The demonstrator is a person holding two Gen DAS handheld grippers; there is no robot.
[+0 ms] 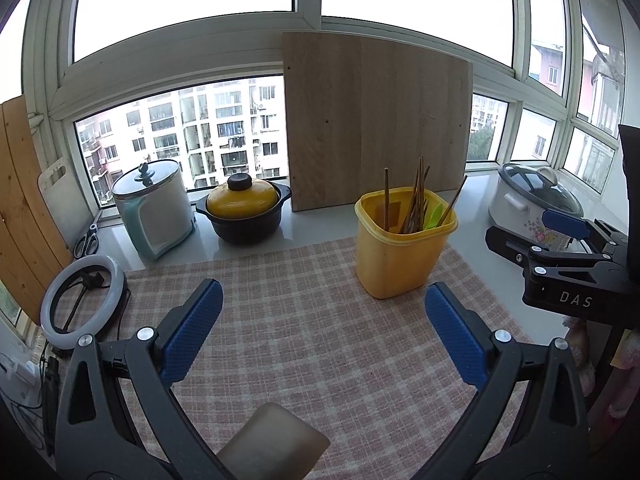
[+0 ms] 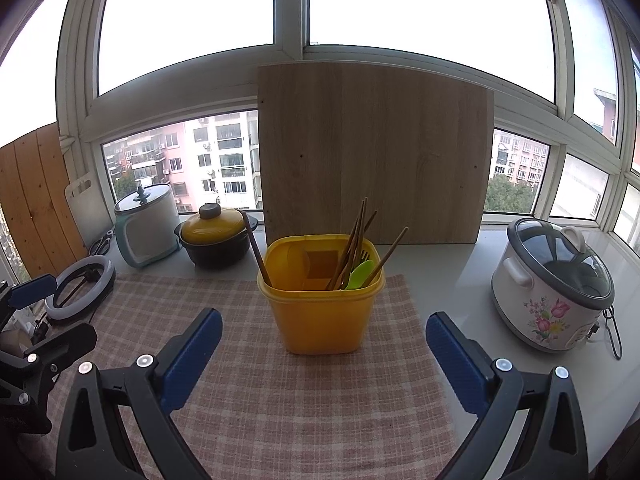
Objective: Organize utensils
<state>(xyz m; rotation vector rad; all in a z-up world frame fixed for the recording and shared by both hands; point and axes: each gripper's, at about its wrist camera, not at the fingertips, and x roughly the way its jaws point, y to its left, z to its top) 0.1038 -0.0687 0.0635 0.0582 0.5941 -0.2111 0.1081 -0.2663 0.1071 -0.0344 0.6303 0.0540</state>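
A yellow plastic utensil holder [image 1: 404, 252] [image 2: 322, 308] stands on the checked cloth [image 1: 312, 332] [image 2: 280, 400]. Several wooden chopsticks [image 1: 418, 196] [image 2: 356, 248] and a green plastic utensil [image 1: 434, 216] [image 2: 360, 274] stick out of it. My left gripper [image 1: 323, 308] is open and empty, hovering over the cloth with the holder ahead and to its right. My right gripper [image 2: 324, 338] is open and empty, with the holder straight ahead, between the lines of its blue pads [image 2: 192, 356]. The right gripper [image 1: 568, 246] also shows at the right edge of the left wrist view.
A wooden board [image 2: 374, 156] leans on the window behind the holder. A yellow-lidded black pot [image 2: 214, 240] and a white lidded container [image 2: 146, 224] stand at back left, a flowered rice cooker [image 2: 556, 284] at right, a ring light [image 1: 82, 304] at left. A tan object [image 1: 276, 444] lies near the cloth's front.
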